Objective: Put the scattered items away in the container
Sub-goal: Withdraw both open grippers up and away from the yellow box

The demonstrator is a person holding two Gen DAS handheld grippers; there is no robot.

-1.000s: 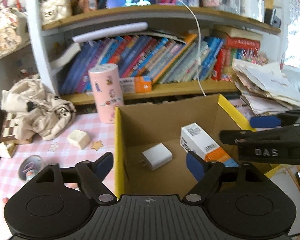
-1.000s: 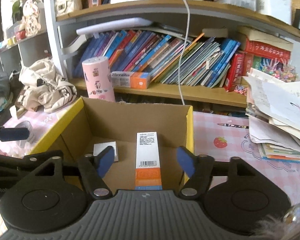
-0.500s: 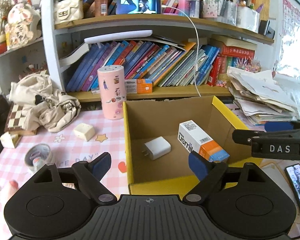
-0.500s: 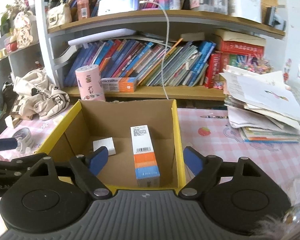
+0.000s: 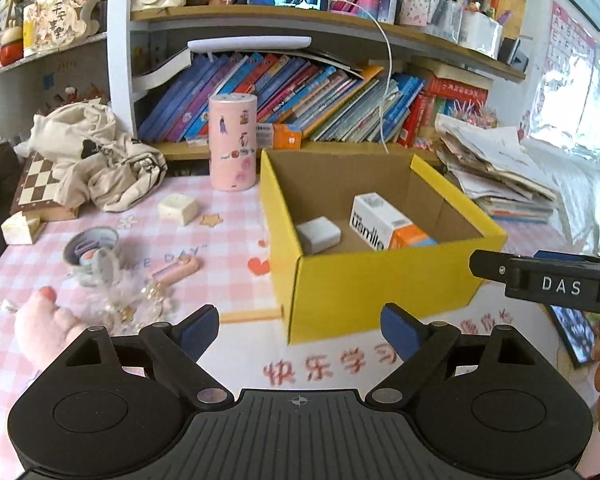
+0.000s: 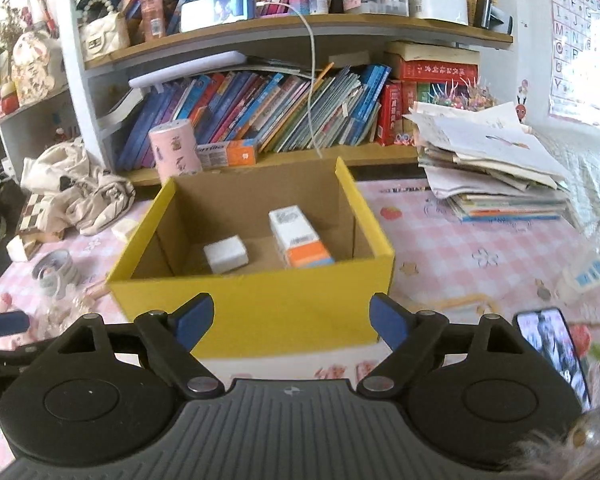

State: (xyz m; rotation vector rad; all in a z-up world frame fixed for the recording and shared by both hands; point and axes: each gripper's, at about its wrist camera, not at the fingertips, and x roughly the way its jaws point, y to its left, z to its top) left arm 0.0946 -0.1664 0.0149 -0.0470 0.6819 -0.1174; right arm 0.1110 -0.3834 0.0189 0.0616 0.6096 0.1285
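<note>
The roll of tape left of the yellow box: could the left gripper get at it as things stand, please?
Probably yes: the left gripper is open and empty, and the roll of tape lies in the open, with only crumpled plastic wrap beside it.

Bright daylight, perhaps from the right; fisheye-bent, blurred edges.

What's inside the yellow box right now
Inside the box lie a white charger and an orange and white carton. The near wall hides the front strip of the floor, so anything there can't be seen.
</note>
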